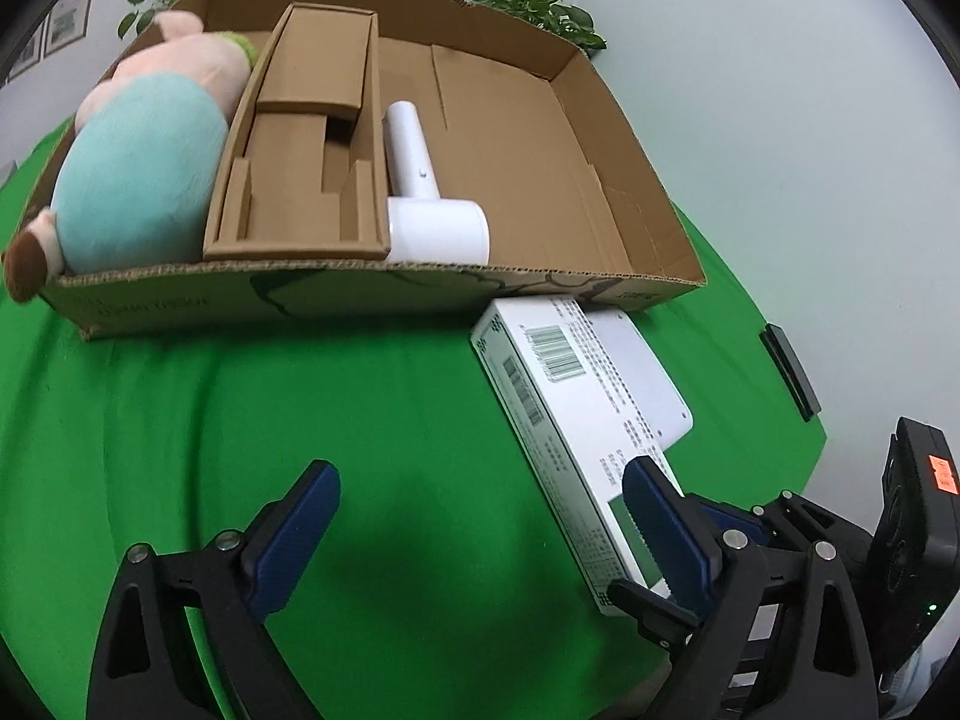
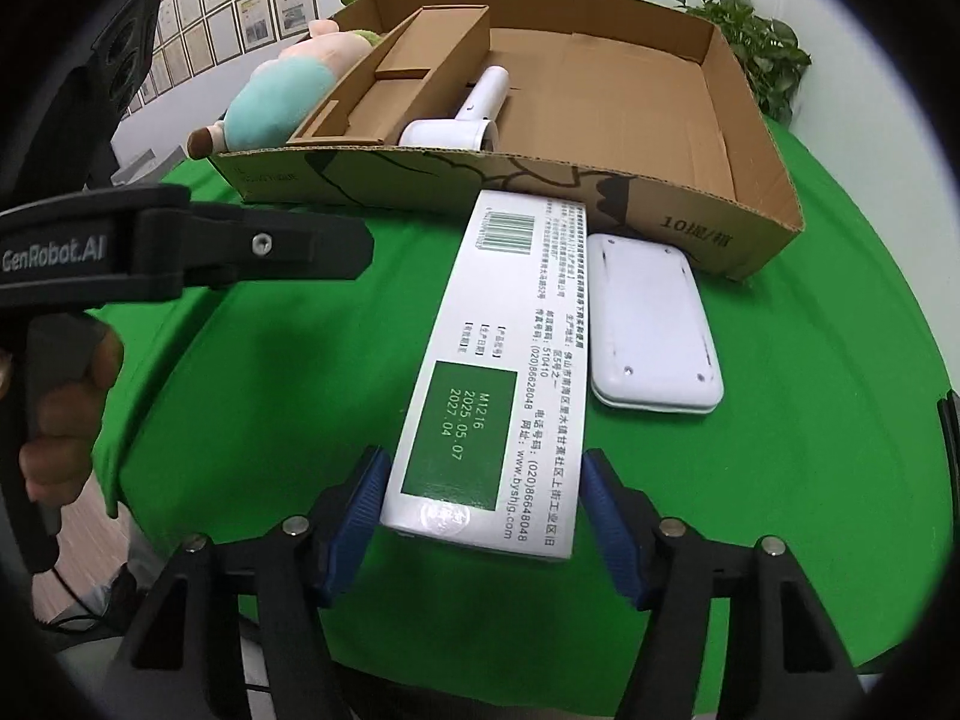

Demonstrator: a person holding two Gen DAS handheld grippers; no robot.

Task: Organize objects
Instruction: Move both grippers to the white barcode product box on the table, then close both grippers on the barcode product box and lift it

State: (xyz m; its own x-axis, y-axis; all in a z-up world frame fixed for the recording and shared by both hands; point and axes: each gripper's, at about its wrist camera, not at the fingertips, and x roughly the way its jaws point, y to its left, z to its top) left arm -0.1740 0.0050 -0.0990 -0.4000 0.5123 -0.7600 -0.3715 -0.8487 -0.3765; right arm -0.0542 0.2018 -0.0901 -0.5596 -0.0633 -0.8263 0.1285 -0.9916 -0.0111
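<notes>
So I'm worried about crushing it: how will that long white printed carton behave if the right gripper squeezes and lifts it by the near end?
The white carton is thin card, so probably light and dentable. Held at one end by the right gripper, it may droop.

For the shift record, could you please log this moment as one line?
right gripper: open, straddling white carton end | left gripper: open, empty | cardboard tray: plush toy, hair dryer

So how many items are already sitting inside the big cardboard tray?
3: a plush toy at the tray's left end, a smaller cardboard insert box beside it, and a white hair dryer against that box. Nothing else shows; the plush could hide something.
</notes>
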